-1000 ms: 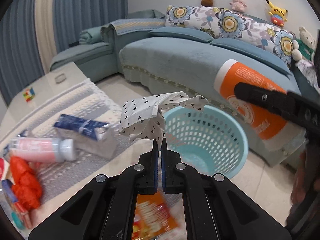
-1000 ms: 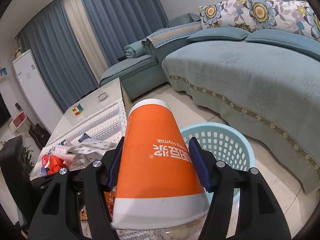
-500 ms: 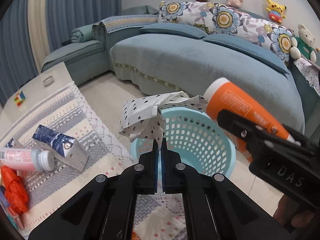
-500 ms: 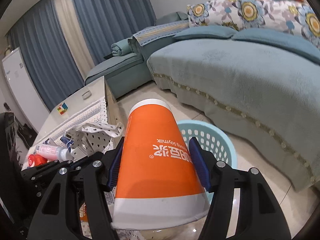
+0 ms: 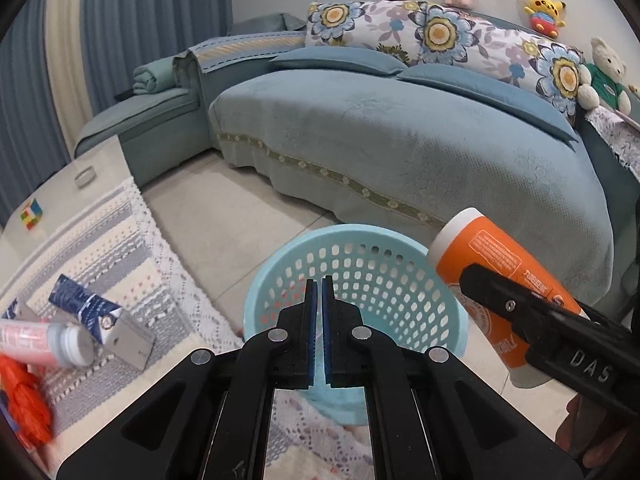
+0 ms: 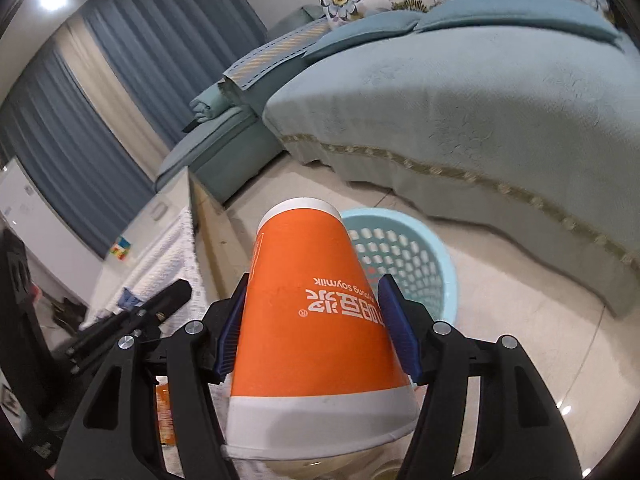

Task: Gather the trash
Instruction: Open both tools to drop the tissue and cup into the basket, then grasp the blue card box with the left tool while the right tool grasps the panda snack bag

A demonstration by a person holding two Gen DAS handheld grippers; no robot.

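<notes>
While the left gripper (image 5: 319, 284) sits at lower centre of its frame with its blue-padded fingers (image 5: 310, 332) nearly together and nothing between them, it points over the pale blue perforated basket (image 5: 280, 264) on the tiled floor. At right in that frame, the right gripper (image 6: 316, 316) clamps an orange and white paper cup (image 6: 312, 320) by its sides, its narrow base tilted toward the basket's rim. At lower left, a blue carton (image 5: 100, 320), a pink bottle (image 5: 36, 344) and orange wrapping (image 5: 24, 404) lie on a patterned cloth (image 5: 104, 248). Across the upper frame, a blue sofa (image 5: 400, 148) fills the background.
</notes>
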